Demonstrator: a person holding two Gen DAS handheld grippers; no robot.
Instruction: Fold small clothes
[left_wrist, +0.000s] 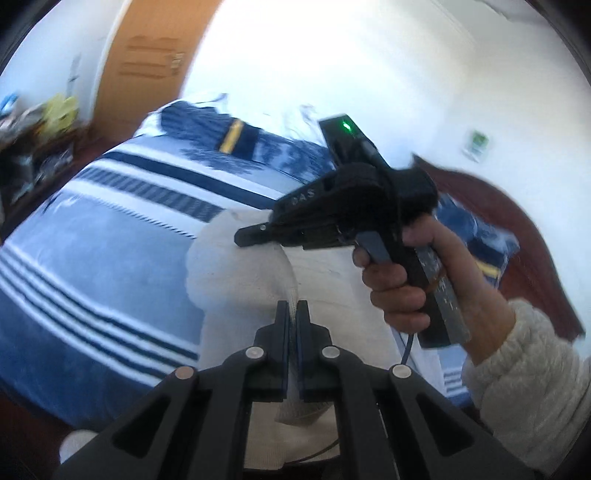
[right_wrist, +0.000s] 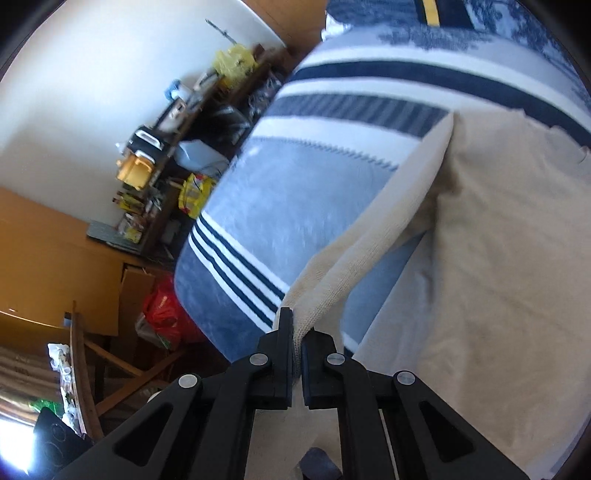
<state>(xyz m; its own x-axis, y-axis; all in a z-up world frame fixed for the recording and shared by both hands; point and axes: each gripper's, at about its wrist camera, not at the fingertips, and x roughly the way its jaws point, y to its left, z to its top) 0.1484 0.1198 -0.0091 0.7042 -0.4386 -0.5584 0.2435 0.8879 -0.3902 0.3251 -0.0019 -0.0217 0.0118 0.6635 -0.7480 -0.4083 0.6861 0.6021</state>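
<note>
Left wrist view shows one cream knitted garment (left_wrist: 240, 273), ribbed along its edge, lying on the bed and lifted into a soft hump where I hold it. My left gripper (left_wrist: 293, 314) has its two pads pressed together on a thin fold of that ribbed edge. Just beyond, to the right, my right gripper (left_wrist: 255, 236) points left over the garment's raised part, with my right hand (left_wrist: 399, 280) wrapped around its handle; from this side I cannot tell how its pads stand.

In the right wrist view, my right gripper (right_wrist: 297, 332) is clamped on a ribbed band of the same cream garment (right_wrist: 498, 258), which stretches up and away from the pads to the far right, while the rest spreads flat at the right. Under it lies one blue blanket (right_wrist: 295, 195) with white and navy stripes. At the far left stands one cluttered dark shelf (right_wrist: 177, 155), and one red bag (right_wrist: 162, 310) sits on the floor near the bed.
</note>
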